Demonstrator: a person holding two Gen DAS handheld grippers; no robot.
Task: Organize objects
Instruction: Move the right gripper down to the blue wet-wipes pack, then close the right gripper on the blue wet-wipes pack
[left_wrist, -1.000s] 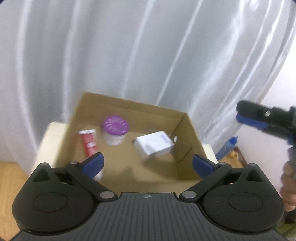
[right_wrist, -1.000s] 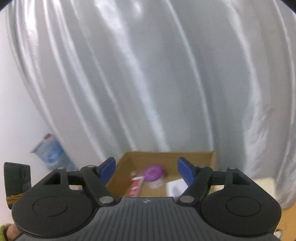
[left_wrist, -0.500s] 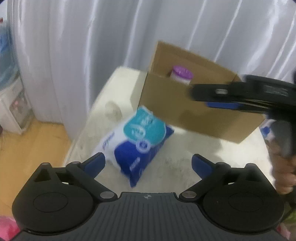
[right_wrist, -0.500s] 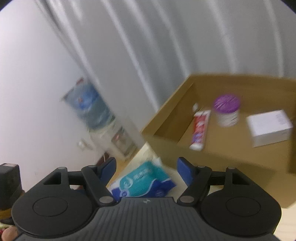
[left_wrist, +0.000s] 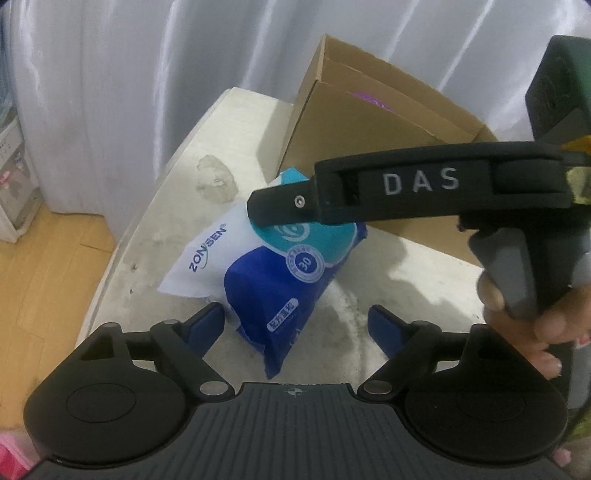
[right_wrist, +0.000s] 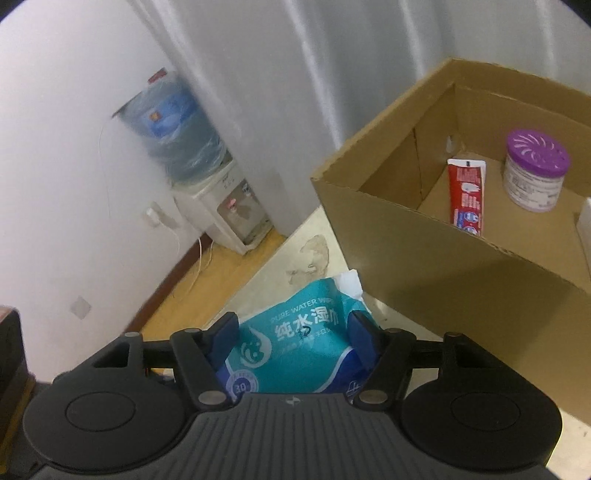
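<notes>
Crumpled, the teal-and-blue wipes pack (right_wrist: 295, 354) (marked 30) sits between the closing right hand-held gripper (right_wrist: 293, 338) pads.

White curtain (left_wrist: 110, 92), wood floor (left_wrist: 40, 258), water dispenser (right_wrist: 221, 199) by plain wall (right_wrist: 55, 147).

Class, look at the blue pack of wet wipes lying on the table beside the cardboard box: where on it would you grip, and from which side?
Grip the wet wipes pack across its soft short width, from above on the side away from the cardboard box. It lies flat; the closing right tongs already straddle it there.
</notes>
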